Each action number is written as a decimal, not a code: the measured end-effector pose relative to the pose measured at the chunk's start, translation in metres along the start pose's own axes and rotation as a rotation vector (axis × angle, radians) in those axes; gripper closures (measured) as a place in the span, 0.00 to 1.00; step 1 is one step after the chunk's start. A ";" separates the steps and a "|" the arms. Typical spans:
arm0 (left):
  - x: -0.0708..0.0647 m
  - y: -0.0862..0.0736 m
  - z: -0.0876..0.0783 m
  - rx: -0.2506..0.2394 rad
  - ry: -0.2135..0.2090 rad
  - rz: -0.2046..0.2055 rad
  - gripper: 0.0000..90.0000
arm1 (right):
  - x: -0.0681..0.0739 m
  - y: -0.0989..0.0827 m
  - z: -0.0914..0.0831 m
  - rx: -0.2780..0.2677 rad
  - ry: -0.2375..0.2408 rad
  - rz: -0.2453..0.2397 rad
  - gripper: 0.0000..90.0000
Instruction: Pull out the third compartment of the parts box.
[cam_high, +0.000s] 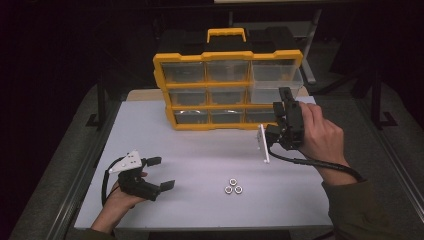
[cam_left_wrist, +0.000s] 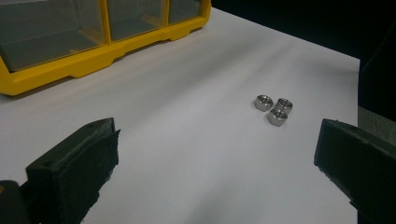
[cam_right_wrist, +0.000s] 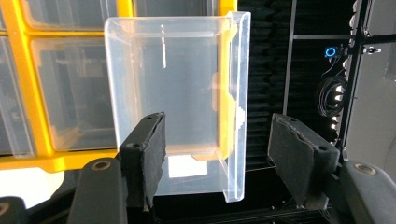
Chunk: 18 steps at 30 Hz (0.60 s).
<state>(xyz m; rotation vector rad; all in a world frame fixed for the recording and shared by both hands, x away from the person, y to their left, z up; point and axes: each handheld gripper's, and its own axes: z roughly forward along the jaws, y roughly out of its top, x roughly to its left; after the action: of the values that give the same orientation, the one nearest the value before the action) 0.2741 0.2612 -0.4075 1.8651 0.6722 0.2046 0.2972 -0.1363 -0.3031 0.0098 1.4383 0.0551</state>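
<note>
A yellow-framed organiser with three rows of clear drawers stands upright at the far edge of the white table. Three small metal nuts lie bunched together, touching, on the bare tabletop near the front, between the two hands and well apart from the organiser. Nothing lies between the nuts and the left gripper.

The task's thing, a clear plastic drawer, sits at the right end of the organiser's upper rows, drawn out from the frame toward the person. The right gripper, held in the right hand, points at it. In the right gripper view the drawer's front stands between and beyond the two black jaws, nearer the left one; the jaws are spread and neither pad presses on it.

The drawer is transparent, with rounded corners, and appears empty.

The left gripper rests low near the table's front left, jaws spread wide, with the nuts lying ahead between them.
</note>
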 end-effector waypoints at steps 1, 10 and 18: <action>0.000 0.000 0.000 -0.003 -0.001 0.005 0.00 | 0.000 0.000 -0.001 -0.002 0.006 0.004 0.38; 0.001 -0.001 -0.002 -0.007 -0.004 -0.006 0.00 | 0.008 0.005 -0.006 0.008 0.032 0.012 0.25; 0.000 -0.001 -0.002 -0.007 -0.002 -0.007 0.00 | 0.017 0.005 -0.012 0.015 0.066 0.014 0.21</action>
<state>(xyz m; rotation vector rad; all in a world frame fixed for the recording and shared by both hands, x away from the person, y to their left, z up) 0.2731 0.2626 -0.4075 1.8557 0.6758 0.1996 0.2878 -0.1306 -0.3217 0.0309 1.5044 0.0567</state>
